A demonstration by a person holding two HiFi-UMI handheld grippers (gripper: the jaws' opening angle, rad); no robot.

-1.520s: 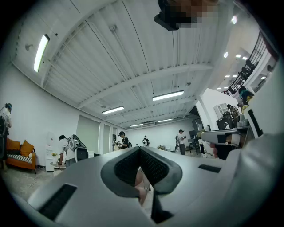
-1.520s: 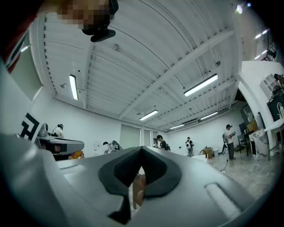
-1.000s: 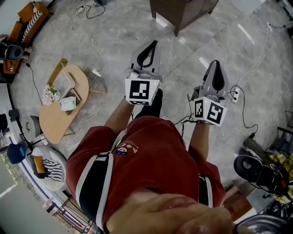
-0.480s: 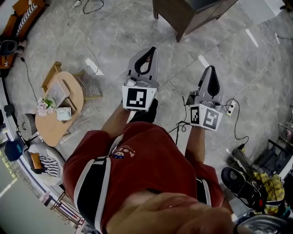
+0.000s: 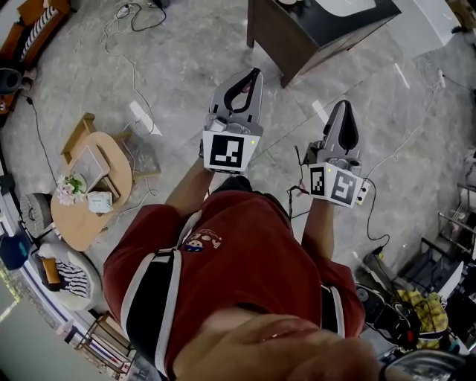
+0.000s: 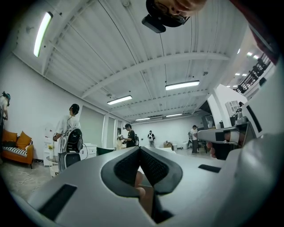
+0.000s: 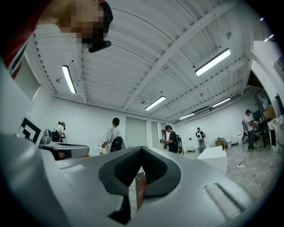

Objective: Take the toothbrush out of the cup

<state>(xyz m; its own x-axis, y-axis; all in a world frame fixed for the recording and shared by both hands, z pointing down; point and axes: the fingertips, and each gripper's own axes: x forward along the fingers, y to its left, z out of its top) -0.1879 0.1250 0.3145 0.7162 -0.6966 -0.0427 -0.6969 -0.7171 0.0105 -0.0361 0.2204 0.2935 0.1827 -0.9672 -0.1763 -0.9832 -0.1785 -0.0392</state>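
Bottom of the head view: the person's red shirt (image 5: 238, 268), with both forearms reaching toward the upper frame.

Left gripper (image 5: 254, 73): marker cube (image 5: 227, 151) facing the camera. Its own view shows the jaws (image 6: 140, 148) closed tip to tip, with nothing between them.

Right gripper (image 5: 343, 103): the same, jaws (image 7: 141, 148) pressed together and empty.

Cup and toothbrush: cannot be made out in any view.

Floor (image 5: 186, 67): grey, marbled, with loose cables (image 5: 132, 63) trailing across it.

Low wooden desk (image 5: 78, 219), left of frame: carries a bunch of flowers (image 5: 65, 187), a small pale box (image 5: 98, 201) and a flat tilted panel (image 5: 89, 165).

Dark desk (image 5: 294, 37), top centre: something white (image 5: 349, 6) lies on its top. What it is cannot be told.

Orange sofa (image 5: 37, 22), upper left corner of the head view, also at the left edge of the left gripper view (image 6: 15, 148).

Gripper views only: a white hall with a ribbed ceiling (image 7: 146, 57), tube lamps (image 6: 182, 85), and several people wearing backpacks (image 7: 116, 142) standing at a distance. Each gripper view catches the other gripper at its edge.
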